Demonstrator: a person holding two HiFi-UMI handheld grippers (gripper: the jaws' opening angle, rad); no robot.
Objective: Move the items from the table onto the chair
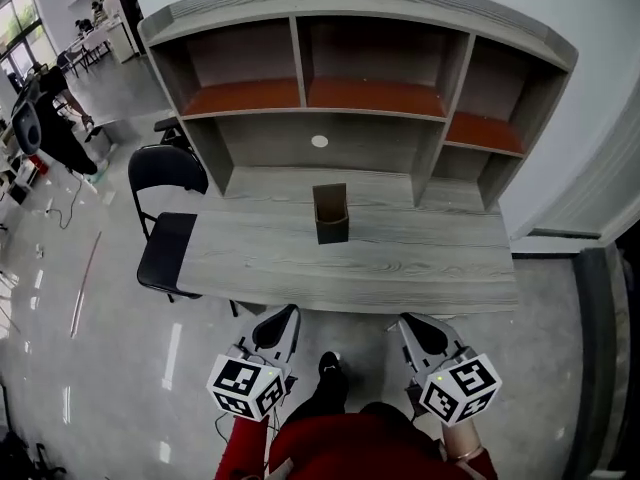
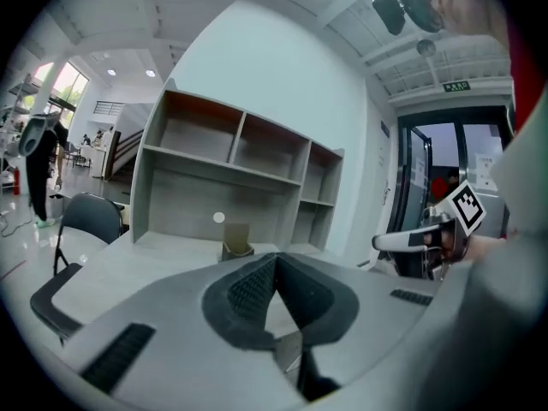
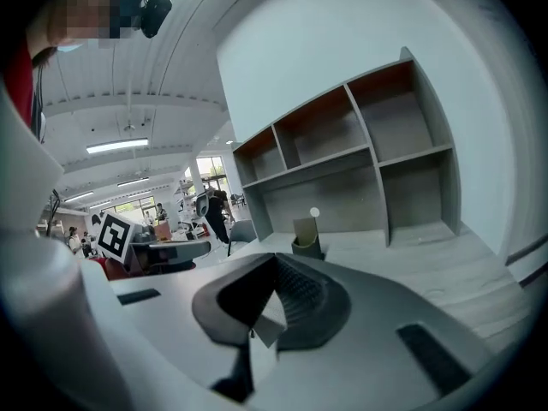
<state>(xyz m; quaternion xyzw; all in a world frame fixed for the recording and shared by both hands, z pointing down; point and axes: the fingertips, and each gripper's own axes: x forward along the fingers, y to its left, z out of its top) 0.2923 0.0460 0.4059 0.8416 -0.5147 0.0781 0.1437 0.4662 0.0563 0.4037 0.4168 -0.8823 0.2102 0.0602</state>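
Note:
A dark open-topped box [image 1: 330, 214] with a taller back wall stands alone in the middle of the grey wooden table [image 1: 430, 273]. It shows small ahead in the left gripper view [image 2: 235, 240] and in the right gripper view [image 3: 306, 236]. A black chair [image 1: 168, 238] stands at the table's left end. My left gripper [image 1: 285, 315] and right gripper [image 1: 410, 321] hang side by side in front of the table's near edge, short of the box. Each gripper's pads meet at the tip with nothing between them [image 2: 276, 260] [image 3: 276, 260].
A grey shelf unit [image 1: 370, 58] with orange-brown shelf boards stands on the back of the table, against the white wall. A round white disc [image 1: 319, 141] sits on its back panel. At far left a person [image 1: 60, 128] stands among office furniture. A dark doorway strip [image 1: 600, 348] runs along the right.

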